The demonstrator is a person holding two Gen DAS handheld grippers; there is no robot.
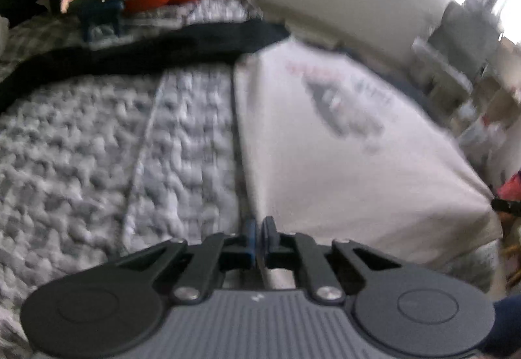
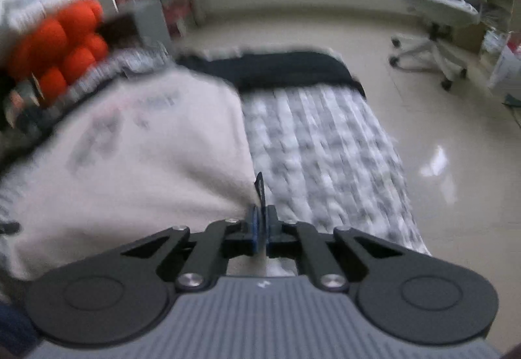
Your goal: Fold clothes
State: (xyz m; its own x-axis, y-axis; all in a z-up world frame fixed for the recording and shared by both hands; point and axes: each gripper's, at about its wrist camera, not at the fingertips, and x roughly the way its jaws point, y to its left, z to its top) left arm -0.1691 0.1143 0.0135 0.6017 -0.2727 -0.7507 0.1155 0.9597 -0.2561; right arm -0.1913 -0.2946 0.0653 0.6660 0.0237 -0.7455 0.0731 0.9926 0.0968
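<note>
Lying stretched over a grey chunky-knit blanket (image 1: 81, 144), white T-shirt (image 1: 342, 163) with blurred grey-and-red print, one side edge straight and taut. Left gripper (image 1: 259, 238) clenched on that edge at the near corner. Right gripper (image 2: 261, 228) clenched on the opposite near corner, cloth bunching into the jaws. Dark garment (image 2: 293, 69) across the blanket's far end

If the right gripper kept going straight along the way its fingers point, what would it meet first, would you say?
The right gripper, shut on the white T-shirt, points along the shirt's edge over the grey knitted blanket. Going straight on, it would probably reach the dark garment lying across the blanket's far end, though blur leaves depth unclear.
</note>
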